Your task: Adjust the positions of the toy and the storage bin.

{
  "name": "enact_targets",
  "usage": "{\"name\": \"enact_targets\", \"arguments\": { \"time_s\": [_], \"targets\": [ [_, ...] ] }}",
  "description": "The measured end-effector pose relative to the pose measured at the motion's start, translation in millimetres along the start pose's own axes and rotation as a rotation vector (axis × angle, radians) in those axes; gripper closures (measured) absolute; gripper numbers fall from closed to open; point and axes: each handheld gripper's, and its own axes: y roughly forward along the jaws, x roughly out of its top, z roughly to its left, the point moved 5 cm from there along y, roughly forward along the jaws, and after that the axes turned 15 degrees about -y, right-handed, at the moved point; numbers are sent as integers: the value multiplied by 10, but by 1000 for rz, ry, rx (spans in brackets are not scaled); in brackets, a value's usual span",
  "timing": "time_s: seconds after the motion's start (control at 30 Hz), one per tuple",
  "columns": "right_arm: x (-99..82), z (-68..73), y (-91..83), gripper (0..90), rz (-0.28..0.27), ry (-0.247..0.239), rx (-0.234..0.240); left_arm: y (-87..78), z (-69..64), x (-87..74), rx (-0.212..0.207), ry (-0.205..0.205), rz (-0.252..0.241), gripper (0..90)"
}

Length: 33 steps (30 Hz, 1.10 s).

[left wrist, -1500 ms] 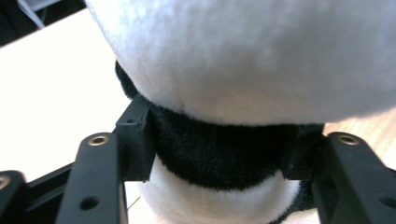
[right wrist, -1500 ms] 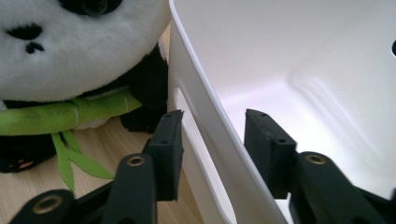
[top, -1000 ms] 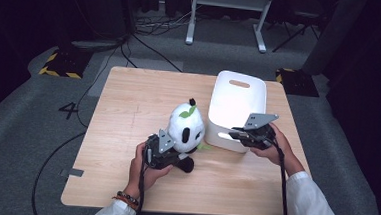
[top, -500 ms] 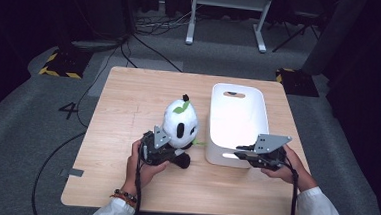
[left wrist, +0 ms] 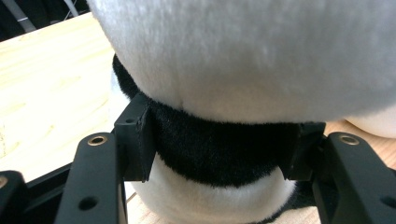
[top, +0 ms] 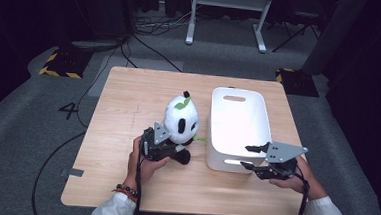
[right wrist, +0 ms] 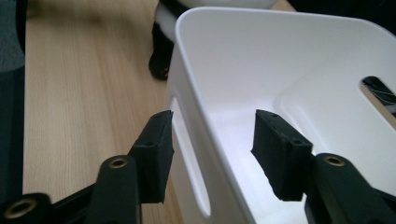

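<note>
While the left gripper (top: 163, 147) clamped the black-and-white plush panda (top: 180, 121) on the pale wooden table (top: 124, 98), the right gripper (top: 253, 157), jaws just opening, straddled the white plastic bin's (top: 237, 121) near wall without pressing it.

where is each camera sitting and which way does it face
High view: above the person's side of the table, facing forward and down; forearms, hands, left gripper and right gripper show.
Left gripper view: on the left gripper, facing the panda; its jaws clamp the black band.
Right gripper view: on the right gripper, facing the bin; its jaws, just opened, straddle the near wall.
Shared: both gripper views show the panda; the high view shows panda and bin.
</note>
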Motion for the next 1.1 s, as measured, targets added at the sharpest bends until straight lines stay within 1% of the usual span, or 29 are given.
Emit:
{"name": "enact_targets", "arguments": {
  "time_s": [0.03, 0.17, 0.2, 0.23, 0.27, 0.37, 0.4, 0.43, 0.47, 0.5, 0.53, 0.57, 0.6, 0.63, 0.67, 0.7, 0.73, 0.77, 0.83, 0.87, 0.9, 0.97, 1.0, 1.03, 1.07, 1.1],
  "targets": [
    [-4, -19, -43, 456, -15, 12, -15, -1, -7, -1, 1, 7, 2, 405],
    [-75, -119, -185, 461, -24, 63, -95, 0, -8, -6, 1, 8, -1, 405],
    [-75, -119, -185, 461, -24, 63, -95, 0, -8, -6, 1, 8, -1, 405],
    [-97, -146, -219, 453, -31, 87, -104, 0, -8, -7, -1, 7, -1, 404],
    [-141, -203, -284, 459, -43, 129, -143, 1, -8, -7, -1, 6, -1, 403],
    [-191, -272, -364, 445, -67, 182, -172, 1, -9, -8, 0, 8, -1, 402],
    [-212, -297, -380, 435, -55, 190, -192, 3, -10, -9, -1, 4, -1, 401],
    [-212, -297, -380, 435, -55, 190, -192, 3, -10, -9, -1, 4, -1, 400],
    [-257, -343, -394, 421, -26, 206, -225, 4, -11, -11, -3, 2, -3, 400],
    [-257, -343, -394, 421, -26, 206, -225, 4, -11, -11, -3, 2, -3, 399],
    [-315, -385, -384, 405, 1, 235, -248, 4, -11, -12, -4, 1, -5, 399],
    [-315, -385, -384, 405, 1, 235, -248, 4, -11, -12, -4, 1, -5, 398],
    [-380, -416, -359, 370, 19, 264, -264, 4, -13, -15, -2, 2, -6, 398],
    [-414, -431, -343, 367, 25, 281, -270, 4, -14, -15, -1, 3, -6, 398],
    [-414, -431, -343, 367, 25, 281, -270, 4, -14, -15, -1, 3, -6, 397],
    [-478, -450, -303, 339, 24, 321, -273, 6, -11, -15, -4, 4, -7, 397],
    [-478, -450, -303, 339, 24, 321, -273, 6, -11, -15, -4, 4, -7, 396],
    [-536, -458, -247, 326, 34, 359, -271, 7, -9, -16, -6, 3, -9, 396],
    [-575, -459, -184, 312, 34, 391, -258, 7, -9, -16, -6, 3, -9, 396],
    [-575, -459, -184, 312, 34, 391, -258, 7, -9, -16, -6, 3, -9, 396],
    [-586, -464, -135, 312, 20, 417, -235, 8, -9, -15, -6, 3, -9, 396],
    [-586, -466, -82, 298, 39, 424, -235, 8, -8, -16, -7, 3, -9, 395],
    [-586, -464, -50, 282, 48, 428, -227, 9, -8, -15, -7, 4, -9, 395],
    [-586, -464, -50, 282, 48, 428, -227, 9, -8, -15, -7, 4, -9, 395],
    [-585, -468, -23, 278, 56, 440, -228, 8, -8, -15, -7, 3, -10, 395],
    [-599, -493, 25, 279, 75, 451, -239, 8, -7, -15, -7, 4, -10, 394]
  ]
}}
